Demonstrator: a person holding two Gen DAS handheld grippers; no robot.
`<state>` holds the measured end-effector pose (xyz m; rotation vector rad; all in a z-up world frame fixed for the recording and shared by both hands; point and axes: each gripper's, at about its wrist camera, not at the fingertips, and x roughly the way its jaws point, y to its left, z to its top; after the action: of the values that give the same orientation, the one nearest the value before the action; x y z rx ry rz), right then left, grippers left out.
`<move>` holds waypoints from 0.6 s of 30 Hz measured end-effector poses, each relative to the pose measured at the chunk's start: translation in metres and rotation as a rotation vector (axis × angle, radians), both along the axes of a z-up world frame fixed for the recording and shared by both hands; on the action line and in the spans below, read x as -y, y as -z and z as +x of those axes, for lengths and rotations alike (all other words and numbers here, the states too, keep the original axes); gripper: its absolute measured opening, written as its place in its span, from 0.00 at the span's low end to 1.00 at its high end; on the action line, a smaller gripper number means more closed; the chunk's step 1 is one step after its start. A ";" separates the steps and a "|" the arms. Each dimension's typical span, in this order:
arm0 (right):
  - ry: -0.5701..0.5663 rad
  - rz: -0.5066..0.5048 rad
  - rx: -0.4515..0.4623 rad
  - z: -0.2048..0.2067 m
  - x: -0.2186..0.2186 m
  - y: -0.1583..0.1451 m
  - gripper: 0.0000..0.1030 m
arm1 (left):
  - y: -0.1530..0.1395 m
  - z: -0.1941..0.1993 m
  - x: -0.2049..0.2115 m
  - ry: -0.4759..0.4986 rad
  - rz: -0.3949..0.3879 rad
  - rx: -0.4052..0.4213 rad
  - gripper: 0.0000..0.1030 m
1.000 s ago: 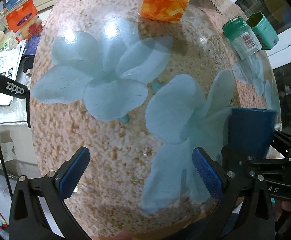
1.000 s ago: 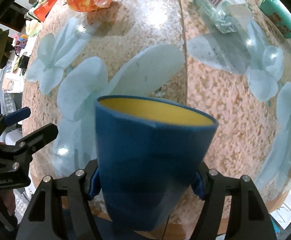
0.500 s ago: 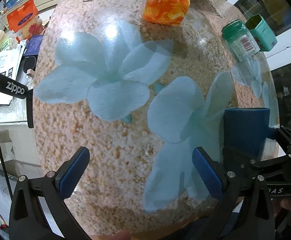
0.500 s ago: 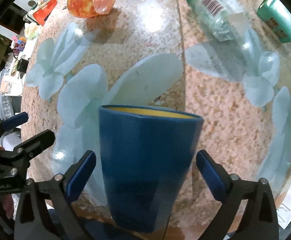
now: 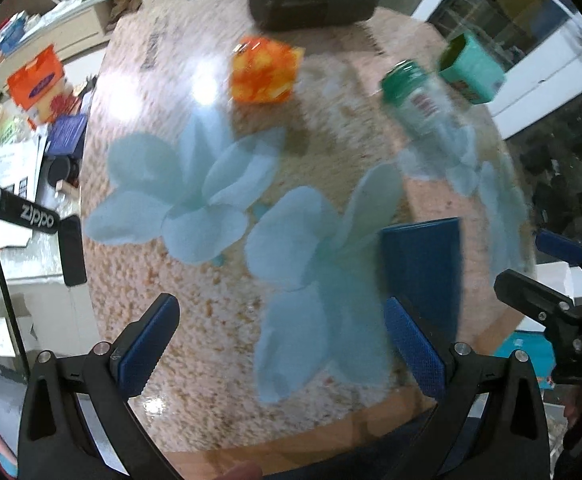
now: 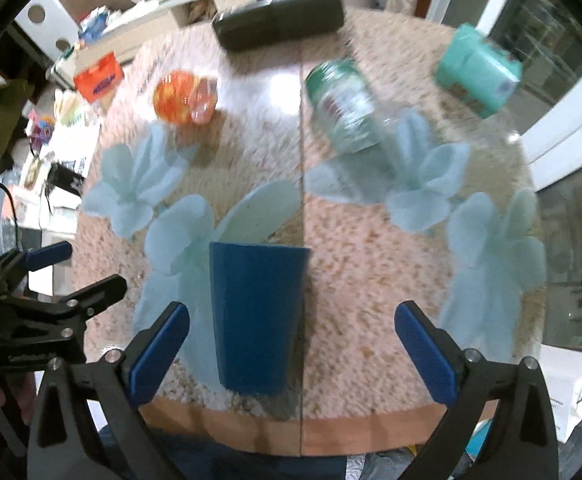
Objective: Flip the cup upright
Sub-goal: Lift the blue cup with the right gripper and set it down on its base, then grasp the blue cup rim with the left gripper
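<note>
The blue cup (image 6: 257,316) stands upright, mouth up, near the front edge of the flower-print table (image 6: 363,280); in the left wrist view the cup (image 5: 423,268) is at the right. My right gripper (image 6: 293,354) is open and empty, pulled back from the cup, which stands between its fingers nearer the left one. My left gripper (image 5: 279,342) is open and empty over the table, left of the cup. The right gripper (image 5: 559,280) also shows in the left wrist view, and the left gripper (image 6: 71,272) in the right wrist view.
On the far table lie an orange packet (image 6: 185,98), a green-capped clear bottle (image 6: 345,106) on its side, a teal box (image 6: 477,70) and a dark case (image 6: 279,20). Cluttered shelves and a desk stand to the left. A window is at the right.
My right gripper opened, let go of the cup and drew back; the cup now stands upright on the table. Both grippers pulled away from the table, so more of it shows.
</note>
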<state>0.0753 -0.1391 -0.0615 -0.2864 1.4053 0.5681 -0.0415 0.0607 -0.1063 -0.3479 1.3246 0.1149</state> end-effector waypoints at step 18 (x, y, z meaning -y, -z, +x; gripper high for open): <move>-0.029 0.075 -0.008 0.012 0.068 -0.038 1.00 | -0.005 0.064 0.090 0.000 -0.043 -0.081 1.00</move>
<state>0.0873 -0.2069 -0.0234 -0.2449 1.3866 0.6452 0.0225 -0.0295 -0.1014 -0.3831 1.4084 0.1009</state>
